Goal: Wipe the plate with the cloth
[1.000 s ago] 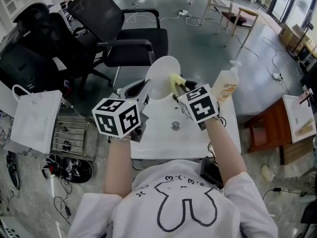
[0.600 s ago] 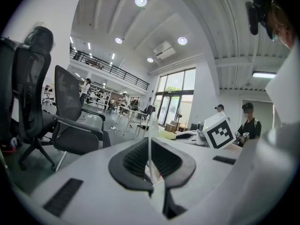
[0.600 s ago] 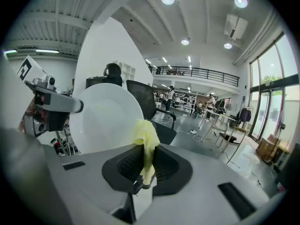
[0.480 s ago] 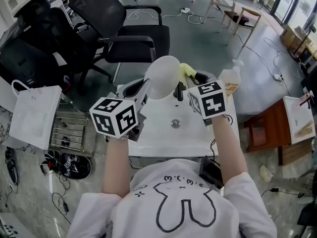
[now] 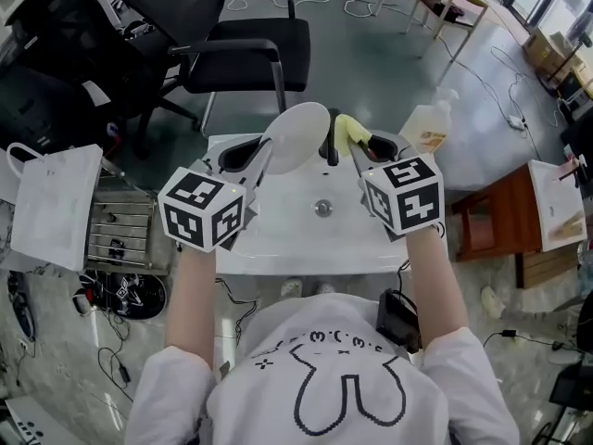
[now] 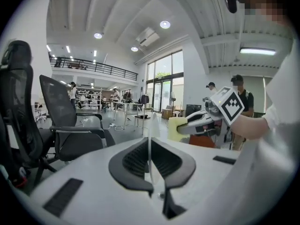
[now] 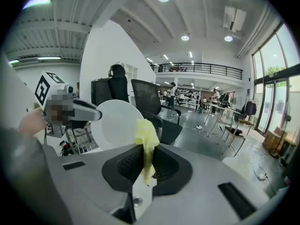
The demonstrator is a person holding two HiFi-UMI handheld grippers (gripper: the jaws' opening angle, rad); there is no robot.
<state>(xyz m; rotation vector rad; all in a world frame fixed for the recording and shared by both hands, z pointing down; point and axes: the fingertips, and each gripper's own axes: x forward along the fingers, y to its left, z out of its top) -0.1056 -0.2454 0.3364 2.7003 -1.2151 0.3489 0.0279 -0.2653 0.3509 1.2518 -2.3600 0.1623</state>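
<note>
Our left gripper (image 6: 150,154) pinches the plate (image 5: 298,135) by its rim; we think it is hard, slick, breakable; our right gripper (image 7: 146,154) squeezes the soft cloth (image 7: 145,134).

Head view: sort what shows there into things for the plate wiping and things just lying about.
Job: plate, clamped in left gripper; yellow cloth, clamped in right gripper.
Lying about: bottle, black office chair, white bag.
</note>
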